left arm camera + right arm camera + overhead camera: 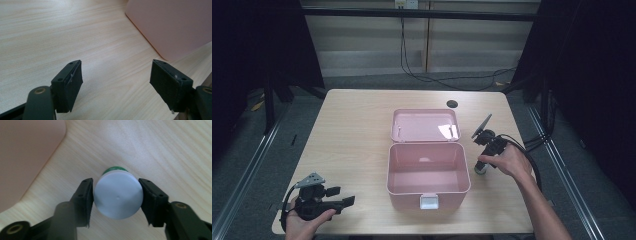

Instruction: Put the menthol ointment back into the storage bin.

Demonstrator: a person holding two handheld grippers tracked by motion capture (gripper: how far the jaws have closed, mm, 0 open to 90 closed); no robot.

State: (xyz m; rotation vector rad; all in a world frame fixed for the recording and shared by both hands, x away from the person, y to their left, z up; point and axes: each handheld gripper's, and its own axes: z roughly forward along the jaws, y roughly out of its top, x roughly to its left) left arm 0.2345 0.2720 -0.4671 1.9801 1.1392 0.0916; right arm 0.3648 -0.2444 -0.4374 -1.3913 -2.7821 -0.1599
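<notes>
A small bottle [118, 196] stands upright on the table [352, 130], its long axis vertical and its white cap facing straight up toward the right gripper's camera. The cap is round and plain white with a tiny dimple in the middle; a sliver of green body shows past its far rim in the right gripper view. In the high view the bottle [481, 169] sits near the table's right edge, just beside the right wall of the pink box [428, 172] but apart from it.

The right gripper [116, 196] is clamped on the bottle, one black jaw pressed against each side of the cap. The right hand [507, 161] holds this gripper [482, 167] pointing down at the table.

The pink box lies open in the middle of the table, toward the near edge, its cavity bare and its lid [425, 125] folded back flat toward the far edge. A white latch [429, 201] hangs at its near wall.

The left gripper [116, 83] rests near the table's near left corner, held in the left hand [304, 220], its jaws spread wide with bare wood between them. A corner of the pink box shows ahead of it.

A dark round hole [452, 104] sits near the far edge.
</notes>
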